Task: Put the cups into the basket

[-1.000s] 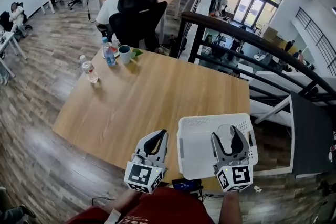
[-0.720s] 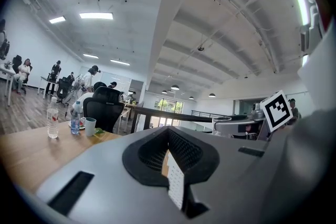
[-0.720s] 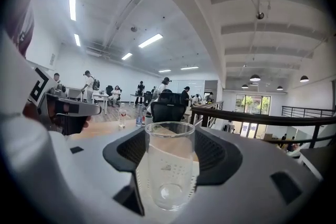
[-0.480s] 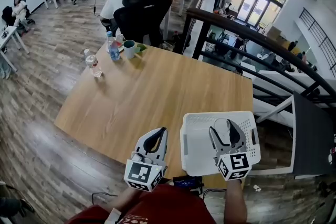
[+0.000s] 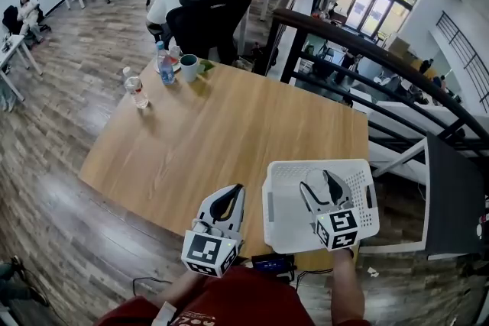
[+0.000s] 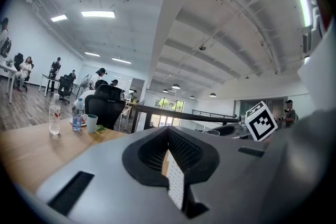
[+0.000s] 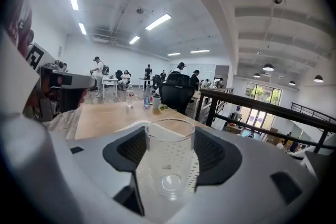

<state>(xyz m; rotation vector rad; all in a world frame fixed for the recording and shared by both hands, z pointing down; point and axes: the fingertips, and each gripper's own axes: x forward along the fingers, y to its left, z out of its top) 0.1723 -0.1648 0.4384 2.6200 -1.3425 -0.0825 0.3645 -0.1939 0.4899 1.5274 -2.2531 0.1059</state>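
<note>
The right gripper (image 5: 316, 183) has its jaws spread wide around a clear plastic cup (image 7: 169, 159), one jaw on each side wall. The cup hangs clear of any surface between them, so I judge the pads are pressing on it. It stands upright with its mouth up, its long axis running top to bottom across the line of the jaws. Through its wall the right gripper view shows white perforated plastic.

That plastic belongs to the white perforated plastic basket (image 5: 268, 210), which sits at the near right corner of the light wooden table (image 5: 221, 126), at about 5 o'clock on the tabletop in the head view. The held cup lies within the basket's outline, toward its 12 o'clock side, above the floor rather than on it. How high above I cannot tell.

So the coming move turns on a single relation: the basket floor lies straight below the cup. The step in hand is probably lowering it and letting go. The rim looks far enough off on every side to pose little risk.

The left gripper (image 5: 229, 196) holds nothing, with its jaws drawn together to a thin slit. It sits just outside the basket at 9 o'clock — nearer the open table than the right one.

A teal mug (image 5: 188, 68) and two clear plastic bottles (image 5: 136, 88) stand at the table's 11 o'clock corner, well away from both grippers.
</note>
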